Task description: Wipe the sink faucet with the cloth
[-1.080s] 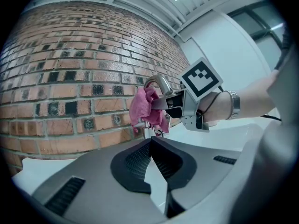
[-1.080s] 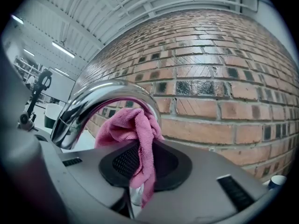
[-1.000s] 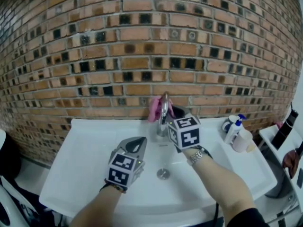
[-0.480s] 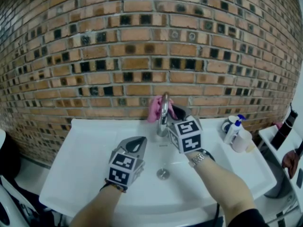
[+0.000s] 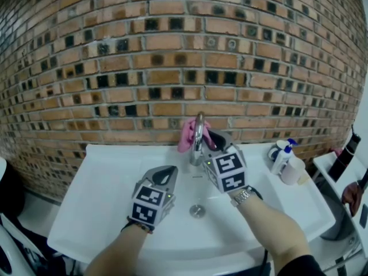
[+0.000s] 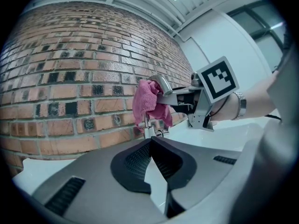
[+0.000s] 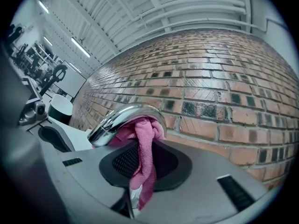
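Right gripper (image 5: 209,137): clamped on pink cloth (image 5: 186,133), drawn slightly back from wall versus earlier | cloth: against faucet (image 5: 199,132) neck | left gripper (image 5: 167,172): clenched, empty, unmoved over sink (image 5: 103,188).

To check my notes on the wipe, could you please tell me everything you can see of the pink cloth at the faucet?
The pink cloth looks like soft, nappy microfibre, bunched and creased. It sits against the chrome faucet, under its curved spout, showing at its left in the head view. One end is pinched between the fingers of the right gripper.
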The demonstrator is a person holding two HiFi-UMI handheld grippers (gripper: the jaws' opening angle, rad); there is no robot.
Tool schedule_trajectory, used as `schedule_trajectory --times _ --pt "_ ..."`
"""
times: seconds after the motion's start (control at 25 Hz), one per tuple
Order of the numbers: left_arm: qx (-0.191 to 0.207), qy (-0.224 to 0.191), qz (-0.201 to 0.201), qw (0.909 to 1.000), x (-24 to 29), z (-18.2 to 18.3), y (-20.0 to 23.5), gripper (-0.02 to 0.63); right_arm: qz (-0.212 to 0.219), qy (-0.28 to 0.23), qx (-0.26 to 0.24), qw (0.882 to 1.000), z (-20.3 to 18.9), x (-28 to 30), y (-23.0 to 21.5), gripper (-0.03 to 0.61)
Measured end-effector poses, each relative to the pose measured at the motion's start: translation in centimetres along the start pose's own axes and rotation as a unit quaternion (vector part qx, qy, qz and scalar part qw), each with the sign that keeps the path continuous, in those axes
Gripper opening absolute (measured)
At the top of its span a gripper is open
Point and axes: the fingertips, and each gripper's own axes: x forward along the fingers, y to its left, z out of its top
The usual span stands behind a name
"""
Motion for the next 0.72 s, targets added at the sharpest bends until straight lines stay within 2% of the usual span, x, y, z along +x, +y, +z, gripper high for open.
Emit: schedule_trajectory --times 0.72 --pt "0.002 0.003 0.000 1.0000 0.2 -0.2 0.0 0.005 0.001 -0.017 -0.043 0.999 -0.5 -2.0 1.1 0.067"
